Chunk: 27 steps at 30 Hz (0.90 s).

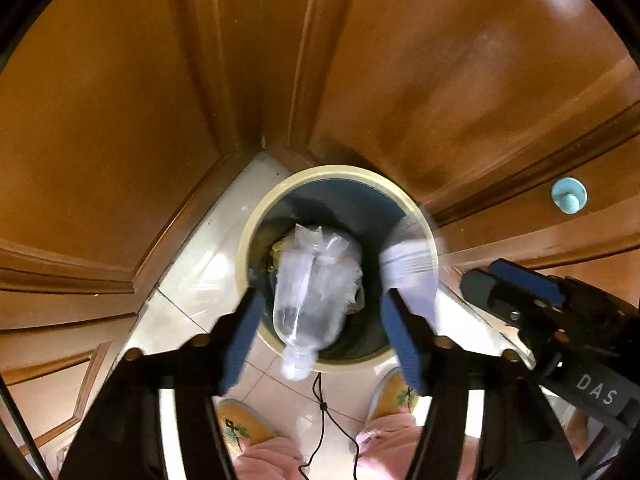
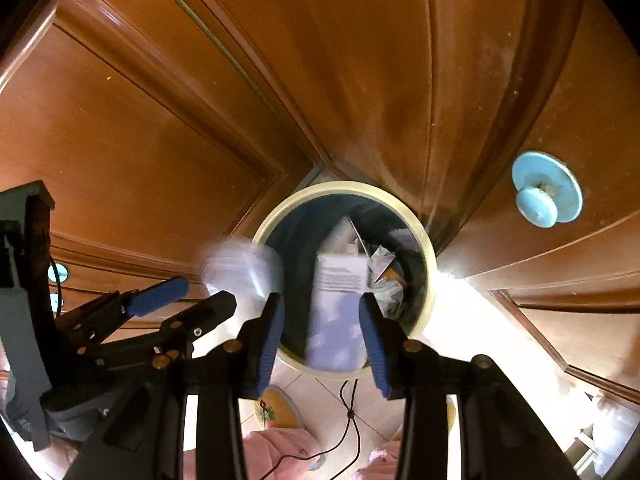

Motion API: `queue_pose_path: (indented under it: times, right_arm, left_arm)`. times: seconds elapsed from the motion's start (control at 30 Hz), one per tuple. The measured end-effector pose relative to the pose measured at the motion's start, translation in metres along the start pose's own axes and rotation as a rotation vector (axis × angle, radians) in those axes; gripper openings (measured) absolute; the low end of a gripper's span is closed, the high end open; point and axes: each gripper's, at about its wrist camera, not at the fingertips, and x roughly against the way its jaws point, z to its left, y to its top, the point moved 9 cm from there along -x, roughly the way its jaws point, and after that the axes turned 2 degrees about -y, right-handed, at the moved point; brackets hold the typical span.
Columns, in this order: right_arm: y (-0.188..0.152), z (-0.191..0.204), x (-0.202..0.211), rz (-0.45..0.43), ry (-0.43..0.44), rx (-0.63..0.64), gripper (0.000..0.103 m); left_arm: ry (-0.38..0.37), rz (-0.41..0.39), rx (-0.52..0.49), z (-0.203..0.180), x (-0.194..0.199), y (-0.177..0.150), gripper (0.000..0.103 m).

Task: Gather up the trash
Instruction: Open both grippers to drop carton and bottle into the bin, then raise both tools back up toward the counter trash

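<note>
Left gripper (image 1: 320,328) gaping, pads clear of the plastic bottle (image 1: 312,292) tipping across the bin rim (image 1: 276,196) at frame centre; risking a bounce out. Right gripper (image 2: 322,332) standing parted around the lavender box (image 2: 336,312), contact unclear; risking snagging.

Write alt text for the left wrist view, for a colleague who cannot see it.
A clear plastic bottle lies between the left gripper's spread blue fingers, untouched, over a round cream-rimmed trash bin in a corner of brown wooden doors. The right gripper enters at right beside a blurred white-and-lilac carton.
</note>
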Motion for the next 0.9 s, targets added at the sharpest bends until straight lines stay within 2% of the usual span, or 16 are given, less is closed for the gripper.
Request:
queue_pose_path:
  times: [0.07,0.23,0.47,0.6,0.9]
  right_arm:
    - [0.000,0.001,0.001,-0.010,-0.009,0.006,0.043]
    - [-0.004,0.004,0.016,-0.023,-0.020,0.006,0.043]
    - [-0.014,0.012,0.047,-0.022,-0.040,0.010,0.043]
    - [-0.014,0.017,0.076,-0.014,-0.053,0.008,0.043]
    - [-0.003,0.030,0.156,-0.039,-0.108,-0.012,0.043]
  left_arm:
    - [0.000,-0.005,0.012,0.002,0.003,0.001,0.077]
    - [0.020,0.003,0.013,0.007,0.012,0.003,0.077]
    - [0.028,-0.012,0.018,0.007,0.043,0.008,0.077]
    - [0.030,-0.016,0.016,0.000,0.074,0.013,0.077]
    - [0.031,-0.041,0.037,-0.005,0.169,0.026,0.077]
